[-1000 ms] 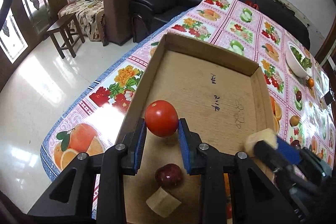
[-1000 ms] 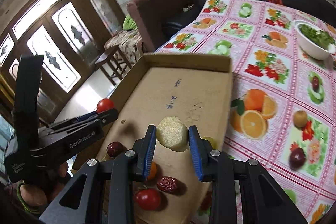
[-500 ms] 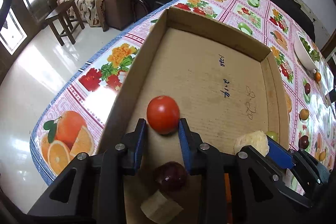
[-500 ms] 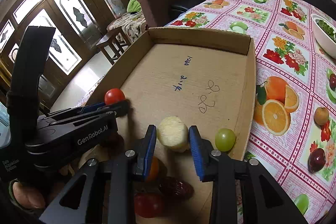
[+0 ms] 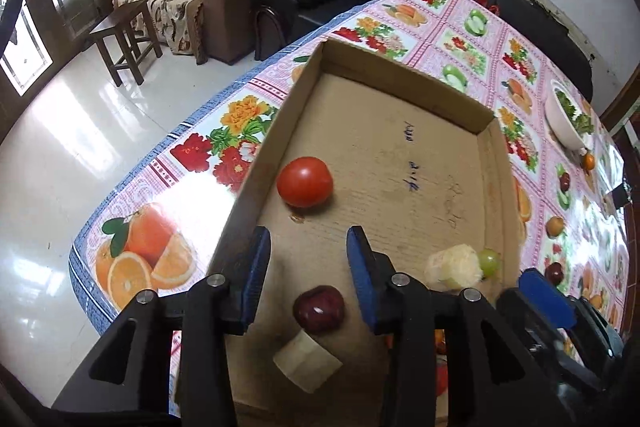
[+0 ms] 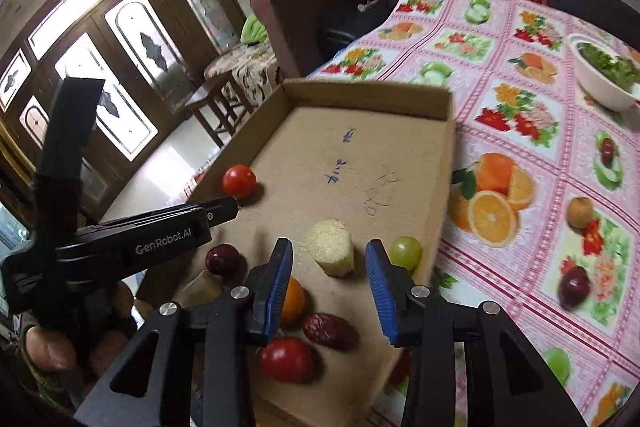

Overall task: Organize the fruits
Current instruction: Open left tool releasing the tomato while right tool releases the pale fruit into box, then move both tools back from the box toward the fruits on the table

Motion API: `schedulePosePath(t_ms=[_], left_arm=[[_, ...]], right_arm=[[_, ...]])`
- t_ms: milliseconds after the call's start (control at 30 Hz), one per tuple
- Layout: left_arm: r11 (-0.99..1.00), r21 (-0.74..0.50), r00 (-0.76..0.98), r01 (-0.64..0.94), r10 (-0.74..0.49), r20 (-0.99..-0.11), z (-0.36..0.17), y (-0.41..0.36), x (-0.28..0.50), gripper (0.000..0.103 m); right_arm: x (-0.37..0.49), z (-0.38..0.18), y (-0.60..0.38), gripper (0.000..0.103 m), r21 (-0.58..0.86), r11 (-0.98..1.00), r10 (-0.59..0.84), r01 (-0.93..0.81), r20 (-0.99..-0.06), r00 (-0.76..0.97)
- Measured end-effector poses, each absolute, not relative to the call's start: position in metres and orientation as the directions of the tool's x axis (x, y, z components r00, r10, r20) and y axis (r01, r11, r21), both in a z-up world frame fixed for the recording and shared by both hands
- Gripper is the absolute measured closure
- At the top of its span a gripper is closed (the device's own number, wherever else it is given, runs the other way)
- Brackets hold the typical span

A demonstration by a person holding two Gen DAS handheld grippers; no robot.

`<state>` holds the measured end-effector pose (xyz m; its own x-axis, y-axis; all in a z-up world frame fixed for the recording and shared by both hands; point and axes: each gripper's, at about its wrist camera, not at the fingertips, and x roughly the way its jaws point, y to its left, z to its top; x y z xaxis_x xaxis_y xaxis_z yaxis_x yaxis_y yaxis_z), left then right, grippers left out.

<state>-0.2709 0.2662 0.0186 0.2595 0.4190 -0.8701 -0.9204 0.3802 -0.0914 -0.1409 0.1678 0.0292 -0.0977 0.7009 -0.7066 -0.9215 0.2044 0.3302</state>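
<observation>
Tomato (image 5: 305, 181) released, left tool (image 5: 308, 247) opening.

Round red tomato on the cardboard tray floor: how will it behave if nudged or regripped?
The round red tomato would probably roll: it is near-spherical and sits free on the flat cardboard tray, ahead of the open left gripper. Its glossy skin suggests it may slip between pads. Likely soft, so squeeze gently.
</observation>
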Motion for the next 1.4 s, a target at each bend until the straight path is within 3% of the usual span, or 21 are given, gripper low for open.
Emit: schedulePosePath(t_ms=[733, 1067, 1400], left_arm=[[0.610, -0.120, 0.403, -0.783, 0.351, -0.845, 0.048, 0.175, -0.197, 0.066], [0.679, -0.116, 0.425, -0.725, 0.309, -0.851, 0.046, 0.144, -0.168, 0.066], [0.748, -0.184, 0.465, -0.637, 0.183, -0.866, 0.027, 0.121, -0.121, 0.066]], right_arm=[[-0.028, 0.031, 0.022, 0.061, 0.389, 0.492, 0.726, -0.779, -0.676, 0.121], [-0.005, 0.022, -0.002, 0.061, 0.394, 0.544, 0.711, -0.741, -0.685, 0.158], [0.034, 0.016, -0.002, 0.061, 0.367, 0.591, 0.683, -0.719, -0.702, 0.203]])
